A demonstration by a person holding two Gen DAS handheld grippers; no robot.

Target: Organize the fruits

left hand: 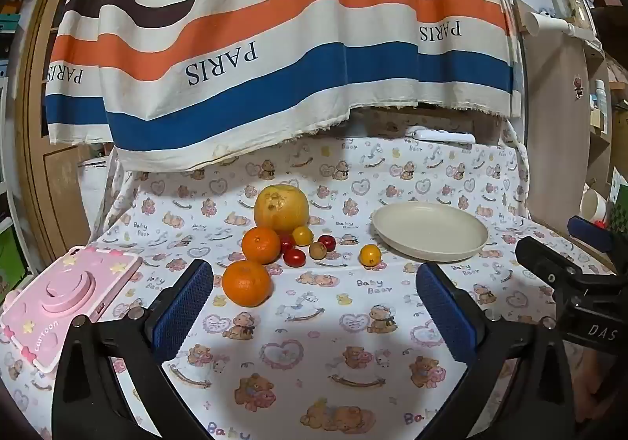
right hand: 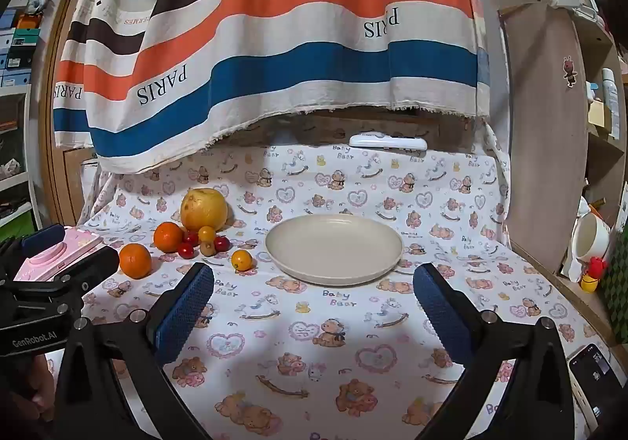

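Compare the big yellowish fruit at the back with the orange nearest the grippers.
The big yellowish fruit is pale yellow-gold with brown blemishes; the nearest orange is deep, even orange. The yellowish fruit looks clearly larger than the orange. It sits at the back of the cluster with small fruits against its front; the orange sits apart at the front. Both are round, rest on the bear-print cloth, and lie outside the plate.

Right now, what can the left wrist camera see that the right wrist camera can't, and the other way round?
Only the left wrist view shows the whole pink toy camera. Only the right wrist view shows the phone and the small red and yellow toy. Both show the empty plate, the big yellow fruit, two oranges, little tomatoes, the bear cloth and both grippers open.
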